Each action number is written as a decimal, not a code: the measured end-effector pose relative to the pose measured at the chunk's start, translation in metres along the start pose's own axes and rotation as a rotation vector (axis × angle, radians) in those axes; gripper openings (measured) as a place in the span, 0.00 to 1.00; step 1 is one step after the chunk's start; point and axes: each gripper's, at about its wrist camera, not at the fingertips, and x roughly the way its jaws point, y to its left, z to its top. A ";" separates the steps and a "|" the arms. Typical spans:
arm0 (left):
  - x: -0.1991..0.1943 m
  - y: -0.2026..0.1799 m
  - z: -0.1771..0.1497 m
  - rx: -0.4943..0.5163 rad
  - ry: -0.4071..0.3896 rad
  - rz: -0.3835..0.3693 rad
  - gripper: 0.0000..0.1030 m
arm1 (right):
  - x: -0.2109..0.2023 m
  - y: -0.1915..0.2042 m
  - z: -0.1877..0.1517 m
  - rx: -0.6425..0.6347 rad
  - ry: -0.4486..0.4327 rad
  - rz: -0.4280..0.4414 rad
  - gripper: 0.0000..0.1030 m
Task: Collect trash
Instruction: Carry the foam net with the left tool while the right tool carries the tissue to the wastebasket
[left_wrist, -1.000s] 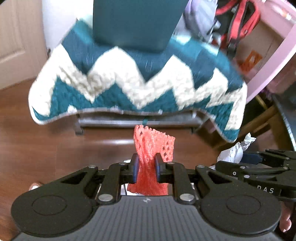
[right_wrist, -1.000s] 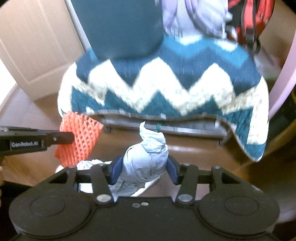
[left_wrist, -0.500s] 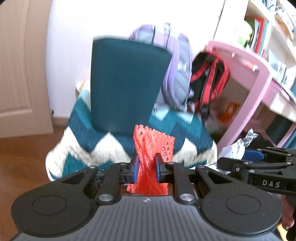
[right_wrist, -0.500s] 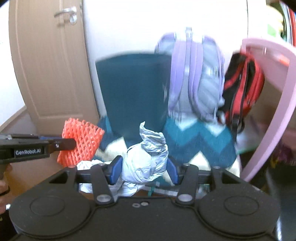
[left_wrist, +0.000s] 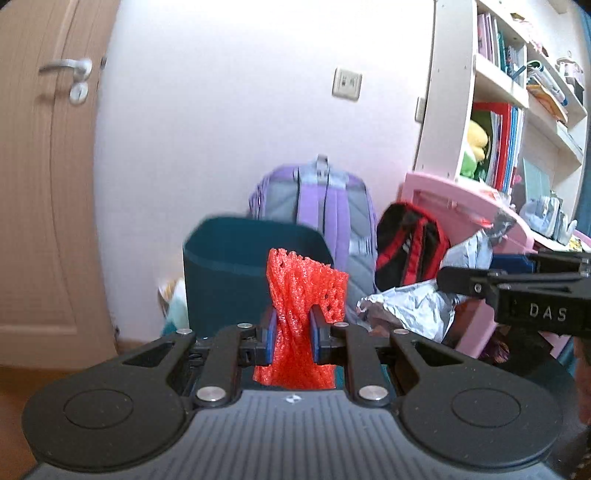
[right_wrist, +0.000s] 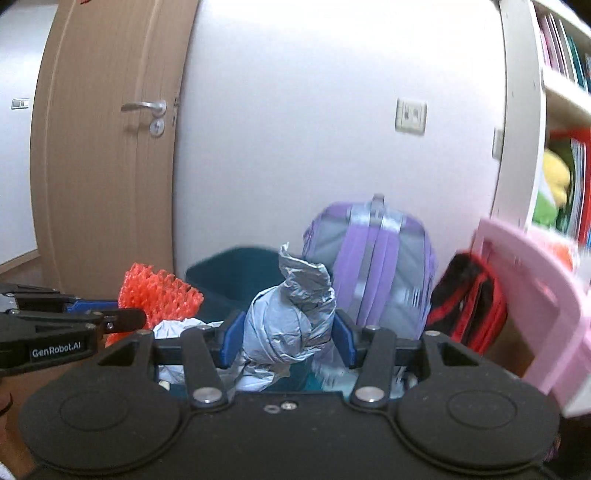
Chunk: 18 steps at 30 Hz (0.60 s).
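Two grippers side by side, facing a wall lined with bags

The left gripper (left_wrist: 292, 341) held a foam net (left_wrist: 301, 314) between its fingers (left_wrist: 270, 341); the right gripper (right_wrist: 288, 338), just to its right, held a crumpled wrapper (right_wrist: 291, 321). Beyond both stood a chair back (left_wrist: 236, 273), with a backpack (left_wrist: 325, 210) behind it against the wall. A second bag (left_wrist: 410, 247) hung right of the backpack, against the desk (left_wrist: 454, 199). A door (left_wrist: 40, 184) stood at far left, shelves (left_wrist: 517, 96) at far right above the desk.
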 end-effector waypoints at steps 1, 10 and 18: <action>0.000 0.000 0.006 0.008 -0.011 0.003 0.17 | 0.004 0.000 0.007 -0.008 -0.009 -0.006 0.49; 0.033 0.011 0.056 0.047 -0.052 0.046 0.17 | 0.054 -0.008 0.039 -0.074 -0.035 -0.054 0.49; 0.095 0.031 0.081 0.042 -0.019 0.072 0.17 | 0.121 -0.013 0.048 -0.095 -0.001 -0.075 0.49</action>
